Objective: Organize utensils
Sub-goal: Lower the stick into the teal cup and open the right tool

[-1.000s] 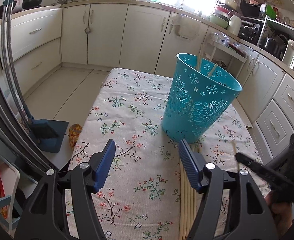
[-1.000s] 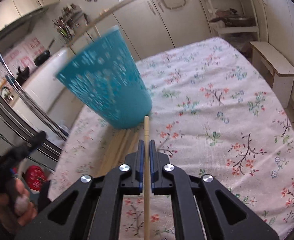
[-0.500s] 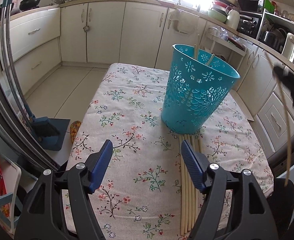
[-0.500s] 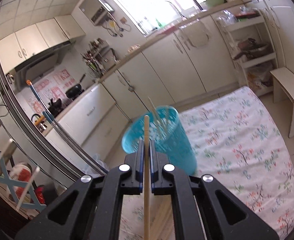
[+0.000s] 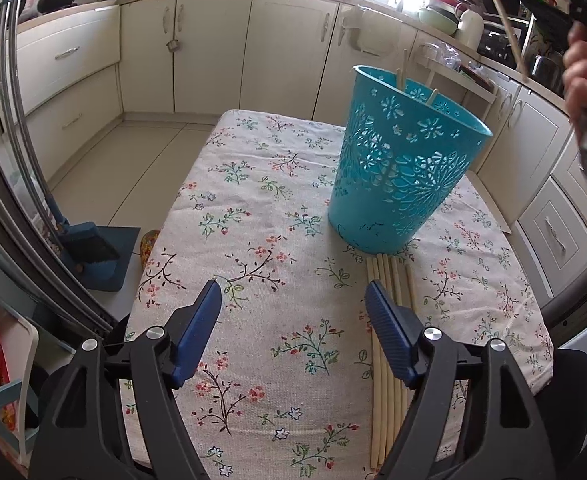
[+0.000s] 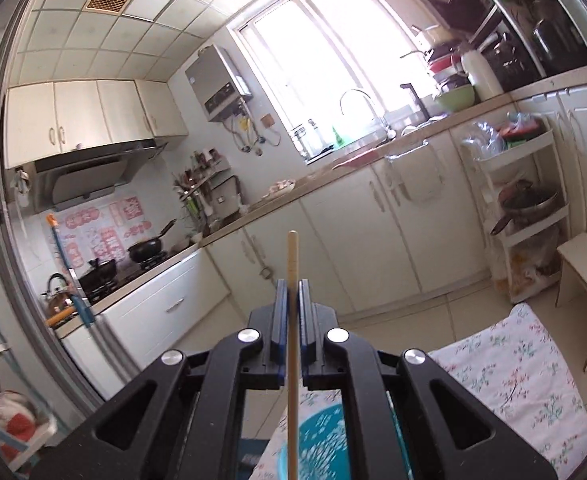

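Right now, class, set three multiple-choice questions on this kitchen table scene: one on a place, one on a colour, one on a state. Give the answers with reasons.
1. Where do the loose chopsticks lie?
A. On the tablecloth, against the near side of the basket
B. On the floor
C. On the counter

2. What colour is the basket?
A. Red
B. Turquoise
C. White

3. How is the right gripper?
A. Wide open and empty
B. Shut on a spoon
C. Shut on one chopstick

Answers: 1 A, the sticks lie in a row on the tablecloth, their far ends at the basket's foot. 2 B, its pierced wall is turquoise. 3 C, the jaws pinch a single chopstick.
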Demonstrator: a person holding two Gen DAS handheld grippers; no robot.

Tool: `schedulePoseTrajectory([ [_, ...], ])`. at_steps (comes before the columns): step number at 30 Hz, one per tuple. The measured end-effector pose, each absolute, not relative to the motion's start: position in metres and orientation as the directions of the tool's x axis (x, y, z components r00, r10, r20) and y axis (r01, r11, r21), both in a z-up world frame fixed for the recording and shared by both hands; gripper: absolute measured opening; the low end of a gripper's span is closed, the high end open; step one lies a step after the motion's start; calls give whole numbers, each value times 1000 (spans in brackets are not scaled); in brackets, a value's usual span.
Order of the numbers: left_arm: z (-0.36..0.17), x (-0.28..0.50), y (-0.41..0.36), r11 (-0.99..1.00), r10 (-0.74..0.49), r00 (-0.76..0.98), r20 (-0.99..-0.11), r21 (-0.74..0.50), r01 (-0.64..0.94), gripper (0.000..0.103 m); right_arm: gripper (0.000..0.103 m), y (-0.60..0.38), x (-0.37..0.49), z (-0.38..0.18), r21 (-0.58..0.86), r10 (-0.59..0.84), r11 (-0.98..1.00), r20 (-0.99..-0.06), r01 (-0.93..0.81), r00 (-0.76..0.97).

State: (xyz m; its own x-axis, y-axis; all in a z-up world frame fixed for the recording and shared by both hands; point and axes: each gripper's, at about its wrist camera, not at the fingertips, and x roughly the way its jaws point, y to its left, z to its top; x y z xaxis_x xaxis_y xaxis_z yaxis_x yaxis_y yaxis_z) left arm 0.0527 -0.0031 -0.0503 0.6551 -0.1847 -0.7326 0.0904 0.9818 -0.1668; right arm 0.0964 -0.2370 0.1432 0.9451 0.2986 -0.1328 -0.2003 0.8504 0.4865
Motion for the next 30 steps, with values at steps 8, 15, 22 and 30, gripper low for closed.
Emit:
schedulePoseTrajectory([
  [8, -59, 59, 4, 981, -180, 641, -746, -182, 64, 71, 6, -226, 123, 104, 389, 191, 916, -200, -100, 961],
  [15, -56, 57, 2, 983, -174, 645, -745, -175, 62, 72, 6, -218, 123, 76, 354, 201, 931, -287, -91, 937],
  [22, -51, 51, 1, 986, -159, 660, -735, -156, 63, 74, 10, -222, 104, 70, 344, 218, 933, -321, -101, 922],
  [30, -44, 44, 1, 988, -147, 677, -721, -143, 62, 77, 22, -235, 50, 87, 343, 220, 932, -290, -114, 931],
])
